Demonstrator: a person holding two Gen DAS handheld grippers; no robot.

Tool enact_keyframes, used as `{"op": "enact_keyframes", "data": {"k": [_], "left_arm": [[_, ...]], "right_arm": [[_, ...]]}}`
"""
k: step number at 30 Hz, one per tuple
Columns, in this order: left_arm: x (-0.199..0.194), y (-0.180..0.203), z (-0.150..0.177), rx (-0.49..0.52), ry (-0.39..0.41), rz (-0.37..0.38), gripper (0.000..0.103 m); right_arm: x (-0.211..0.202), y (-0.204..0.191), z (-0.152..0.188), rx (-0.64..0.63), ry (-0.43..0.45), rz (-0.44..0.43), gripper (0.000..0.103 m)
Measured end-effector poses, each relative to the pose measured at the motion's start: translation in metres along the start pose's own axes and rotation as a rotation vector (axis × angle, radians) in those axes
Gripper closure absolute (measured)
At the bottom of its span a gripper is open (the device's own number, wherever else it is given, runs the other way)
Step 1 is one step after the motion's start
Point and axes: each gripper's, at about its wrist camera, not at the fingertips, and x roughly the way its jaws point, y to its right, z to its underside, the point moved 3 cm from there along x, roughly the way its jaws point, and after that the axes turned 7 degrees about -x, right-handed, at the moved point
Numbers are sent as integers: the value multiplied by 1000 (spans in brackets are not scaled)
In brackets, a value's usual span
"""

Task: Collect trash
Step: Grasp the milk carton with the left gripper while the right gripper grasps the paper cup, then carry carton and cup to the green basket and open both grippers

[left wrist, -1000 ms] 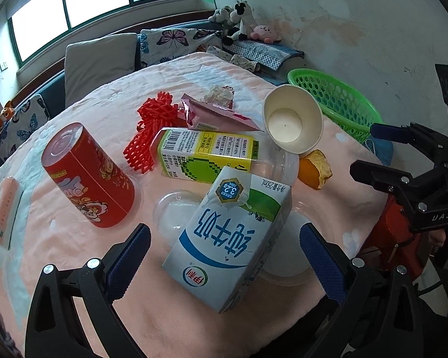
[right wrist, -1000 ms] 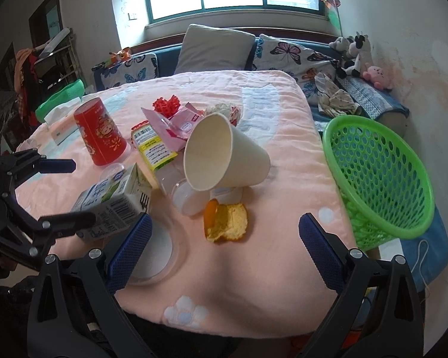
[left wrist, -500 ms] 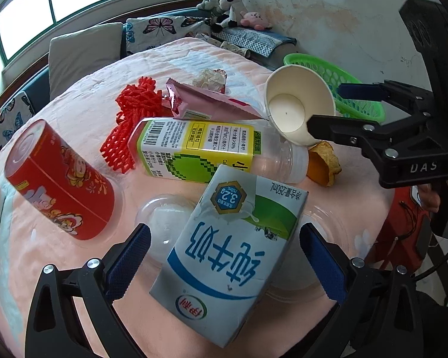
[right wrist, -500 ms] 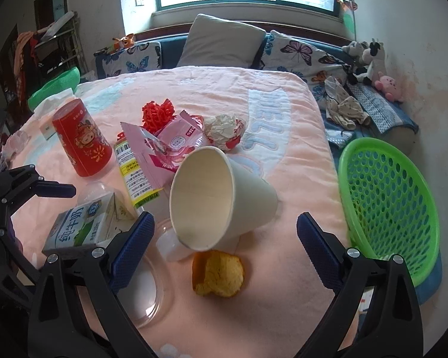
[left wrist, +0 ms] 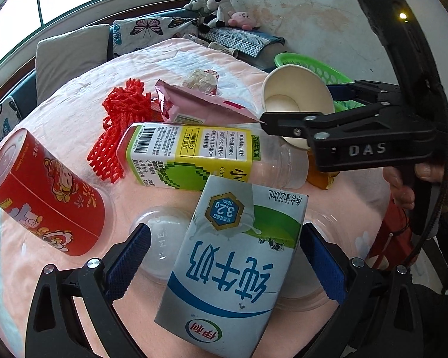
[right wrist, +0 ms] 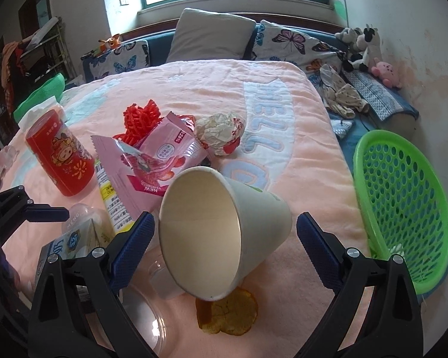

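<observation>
Between our right gripper's (right wrist: 224, 232) spread fingers lay the tipped cream paper cup (right wrist: 224, 235), light and crushable, best pinched across its wall; our left gripper (left wrist: 221, 256) gaped around the blue-and-white milk carton (left wrist: 233, 262).

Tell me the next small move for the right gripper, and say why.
Probably close the right gripper on the paper cup. The cup lies on its side between the open fingers, mouth toward the camera, so a squeeze should catch it. The green basket waits just to the right for the drop.
</observation>
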Motion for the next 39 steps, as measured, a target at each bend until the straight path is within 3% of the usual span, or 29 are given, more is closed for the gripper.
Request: {"op": "enact_keyframes", "data": {"k": [7,11,17,29,39], "left_arm": [[2,3,-2,21,3,-3,7],[-1,4,1,16,8,0,9],[-4,9,0,30,17,30,33],[-14,7,-7,-7,50,27,35],[-34,7,-53,-58,70,44,35]], "right_arm": [[4,2,-1,15,-2,-10,11],[4,5,-1,35,-3,-9,17],[-1,8,2,44,10,-11,20],[-21,20,9,78,41,-47,26],[-61,46,8,96,100,-42,26]]}}
